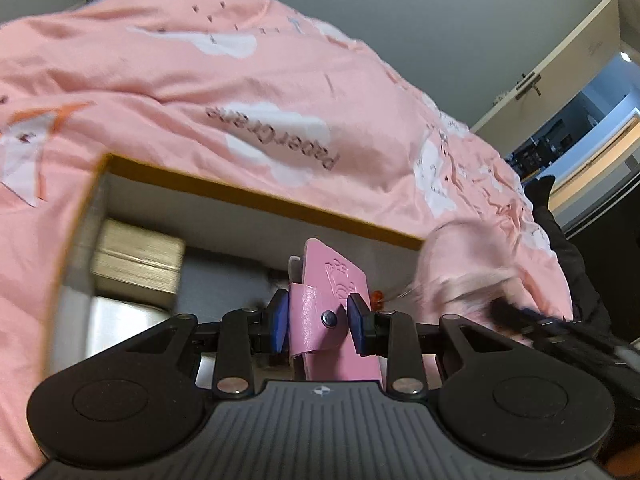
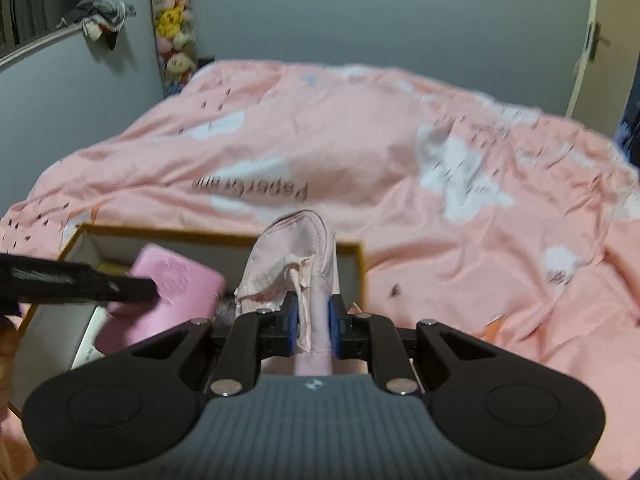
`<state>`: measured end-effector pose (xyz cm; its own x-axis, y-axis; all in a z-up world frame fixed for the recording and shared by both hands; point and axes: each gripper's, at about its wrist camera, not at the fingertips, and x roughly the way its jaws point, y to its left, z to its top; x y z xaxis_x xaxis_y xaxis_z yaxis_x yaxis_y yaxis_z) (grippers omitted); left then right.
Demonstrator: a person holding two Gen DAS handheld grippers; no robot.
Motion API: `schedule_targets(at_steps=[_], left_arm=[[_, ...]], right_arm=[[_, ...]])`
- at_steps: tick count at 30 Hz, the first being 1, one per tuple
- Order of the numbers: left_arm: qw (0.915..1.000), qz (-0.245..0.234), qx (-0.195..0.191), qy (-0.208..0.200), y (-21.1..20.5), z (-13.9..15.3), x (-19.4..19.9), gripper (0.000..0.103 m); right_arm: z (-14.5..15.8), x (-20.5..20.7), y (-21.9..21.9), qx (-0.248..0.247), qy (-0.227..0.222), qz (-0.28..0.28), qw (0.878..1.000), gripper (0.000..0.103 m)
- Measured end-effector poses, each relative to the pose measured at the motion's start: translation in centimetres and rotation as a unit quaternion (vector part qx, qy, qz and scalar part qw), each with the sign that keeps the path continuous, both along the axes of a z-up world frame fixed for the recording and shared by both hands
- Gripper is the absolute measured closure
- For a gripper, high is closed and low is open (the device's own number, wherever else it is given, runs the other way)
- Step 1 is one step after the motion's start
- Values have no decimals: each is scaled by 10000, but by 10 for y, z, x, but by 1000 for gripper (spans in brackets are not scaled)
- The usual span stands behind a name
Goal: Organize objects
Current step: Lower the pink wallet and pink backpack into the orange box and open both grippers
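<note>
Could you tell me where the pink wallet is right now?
The pink wallet is clamped in the left gripper over the open box on the bed, left of the pale pouch.

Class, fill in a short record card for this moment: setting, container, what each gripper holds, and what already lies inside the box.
setting: bed with pink quilt
container: open box with tan rim, resting on the quilt
left gripper: shut on pink wallet, above the box
right gripper: shut on pale pink fabric pouch, over the box
inside box: gold case
</note>
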<state>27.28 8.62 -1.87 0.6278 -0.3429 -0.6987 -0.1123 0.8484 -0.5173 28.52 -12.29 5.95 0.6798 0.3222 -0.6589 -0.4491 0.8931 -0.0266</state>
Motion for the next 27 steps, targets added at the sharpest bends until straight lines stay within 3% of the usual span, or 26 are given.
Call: schedule_targets(at_steps=[3, 6, 14, 18, 22, 27], left_arm=[[9999, -66, -27, 84, -18, -8, 12, 68], [9995, -56, -212, 207, -34, -18, 24, 68], [9979, 1, -43, 639, -60, -42, 54, 67], [9968, 38, -180, 782, -61, -49, 61, 69], [9974, 64, -210, 687, -55, -42, 59, 69], [9997, 193, 13, 144, -36, -10, 35, 68]], right_arm=[[20, -5, -16, 139, -320, -173, 9992, 87], [28, -1, -26, 186, -336, -289, 9988, 87], [14, 6, -36, 270, -168, -327, 9990, 87], [10, 6, -38, 289, -102, -286, 9991, 86], [9, 5, -38, 305, -64, -240, 9992, 86], [8, 3, -34, 523, 176, -132, 9984, 86]])
